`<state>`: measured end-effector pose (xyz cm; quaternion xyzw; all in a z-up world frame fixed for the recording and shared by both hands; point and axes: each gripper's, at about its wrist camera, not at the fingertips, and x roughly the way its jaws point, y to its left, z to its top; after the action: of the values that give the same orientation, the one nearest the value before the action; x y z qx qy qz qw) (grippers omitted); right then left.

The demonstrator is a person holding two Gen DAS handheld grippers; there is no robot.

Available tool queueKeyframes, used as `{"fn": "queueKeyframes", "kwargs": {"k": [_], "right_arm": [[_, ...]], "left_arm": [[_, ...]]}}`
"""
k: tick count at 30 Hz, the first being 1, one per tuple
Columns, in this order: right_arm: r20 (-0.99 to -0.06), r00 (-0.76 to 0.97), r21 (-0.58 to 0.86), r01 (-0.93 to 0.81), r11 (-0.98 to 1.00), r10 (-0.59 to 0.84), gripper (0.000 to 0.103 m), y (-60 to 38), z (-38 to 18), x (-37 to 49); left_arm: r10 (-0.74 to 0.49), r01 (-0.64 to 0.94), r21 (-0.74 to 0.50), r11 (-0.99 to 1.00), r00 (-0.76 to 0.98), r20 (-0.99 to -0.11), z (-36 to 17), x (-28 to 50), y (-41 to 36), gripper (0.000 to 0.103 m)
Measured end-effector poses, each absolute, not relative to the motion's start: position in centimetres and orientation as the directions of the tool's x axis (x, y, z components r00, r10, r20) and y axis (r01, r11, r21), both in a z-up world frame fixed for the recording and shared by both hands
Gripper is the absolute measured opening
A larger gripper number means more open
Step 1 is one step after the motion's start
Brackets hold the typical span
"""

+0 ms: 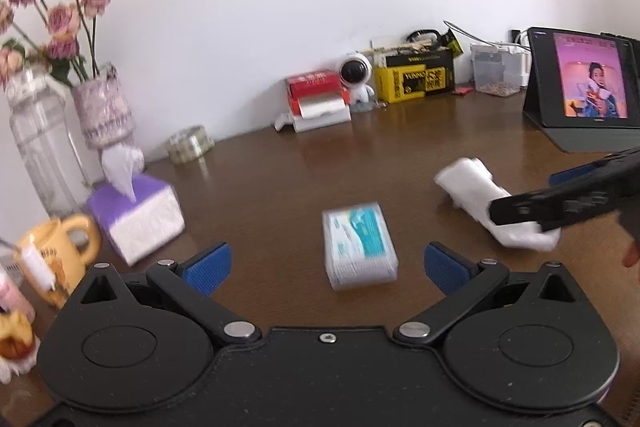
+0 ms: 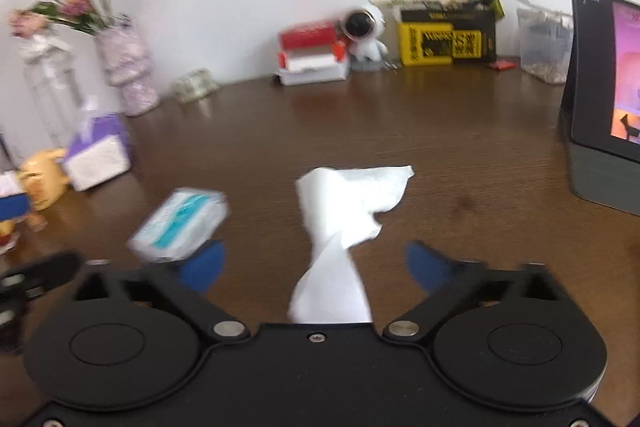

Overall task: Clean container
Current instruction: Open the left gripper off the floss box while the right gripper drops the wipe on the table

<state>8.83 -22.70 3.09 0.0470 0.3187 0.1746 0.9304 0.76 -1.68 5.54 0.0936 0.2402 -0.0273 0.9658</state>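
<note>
A small clear plastic container (image 1: 360, 247) of cotton swabs with a teal label lies flat on the brown table (image 1: 280, 179). It sits just ahead of my left gripper (image 1: 328, 265), between the blue pads (image 1: 208, 267), which stand wide apart without touching it. In the right wrist view the container (image 2: 180, 223) lies to the left, outside the jaws. A crumpled white tissue (image 2: 352, 199) rests on the table between the spread fingers of my right gripper (image 2: 316, 267), and its tail runs back under the gripper body. From the left wrist view the tissue (image 1: 472, 187) lies under the right gripper's fingers.
A purple tissue box (image 1: 136, 215), a yellow mug (image 1: 56, 247) and two vases of dried roses (image 1: 104, 107) crowd the left. A tape roll (image 1: 190, 143), a red box, an astronaut figurine (image 1: 356, 75), a yellow box and a clear tub line the wall. A lit tablet (image 1: 588, 83) stands at the right.
</note>
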Motion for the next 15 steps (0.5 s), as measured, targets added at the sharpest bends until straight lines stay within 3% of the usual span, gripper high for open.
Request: {"fn": "queueKeyframes", "kwargs": {"k": [15], "right_arm": [[-0.597,0.739,0.112,-0.310,0.944,0.313,0.103,-23.7,0.5,-0.9]], "left_arm": [[-0.032,0.114,0.143,0.983,0.876,-0.481,1.1,-3.7,-3.0,0.103]]}}
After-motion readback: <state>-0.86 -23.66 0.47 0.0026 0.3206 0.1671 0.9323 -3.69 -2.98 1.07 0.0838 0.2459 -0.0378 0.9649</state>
